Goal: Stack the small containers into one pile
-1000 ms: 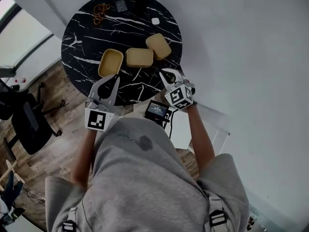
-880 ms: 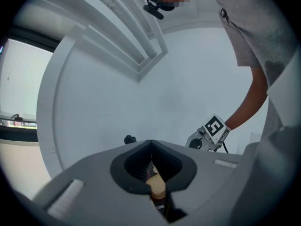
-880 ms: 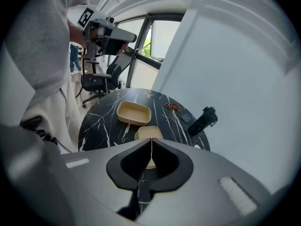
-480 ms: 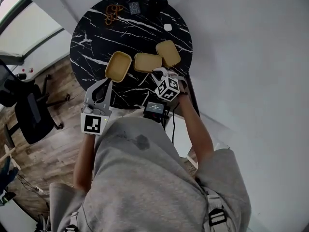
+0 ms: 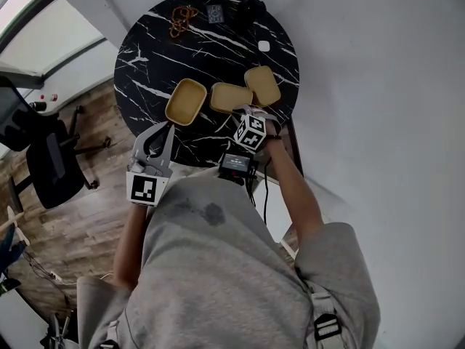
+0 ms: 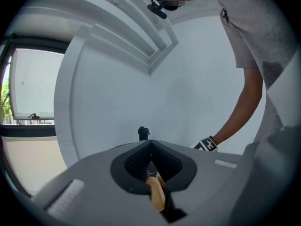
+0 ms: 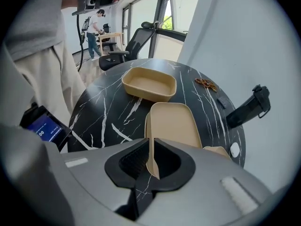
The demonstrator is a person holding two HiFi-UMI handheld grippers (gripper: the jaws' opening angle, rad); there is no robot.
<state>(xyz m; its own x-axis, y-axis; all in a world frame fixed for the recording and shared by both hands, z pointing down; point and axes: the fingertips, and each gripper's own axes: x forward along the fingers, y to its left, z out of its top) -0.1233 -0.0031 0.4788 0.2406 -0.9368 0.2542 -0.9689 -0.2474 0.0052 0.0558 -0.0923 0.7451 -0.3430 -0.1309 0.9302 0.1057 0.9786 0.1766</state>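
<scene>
Grip seems set for a lift: the right tool [image 7: 151, 160] clenches the near wall of the middle container [image 5: 231, 97], upper centre on the worktop [image 5: 167, 49], while the left tool [image 6: 150, 145] hangs closed, empty.

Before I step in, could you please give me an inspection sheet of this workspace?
Surface: round black marble table, nothing stacked yet.
Job's things: three tan containers in a row, left container, middle container, right container, all upright.
Clutter: brown chain, dark card, black gadget, white disc toward the far side.
Grippers: right claw shut on the middle container's near rim; left claw shut, empty, at the table's near edge.
Cables: black cable below the screen device at the person's waist.
Surroundings: office chair, wood floor, window; another person at a far desk.
</scene>
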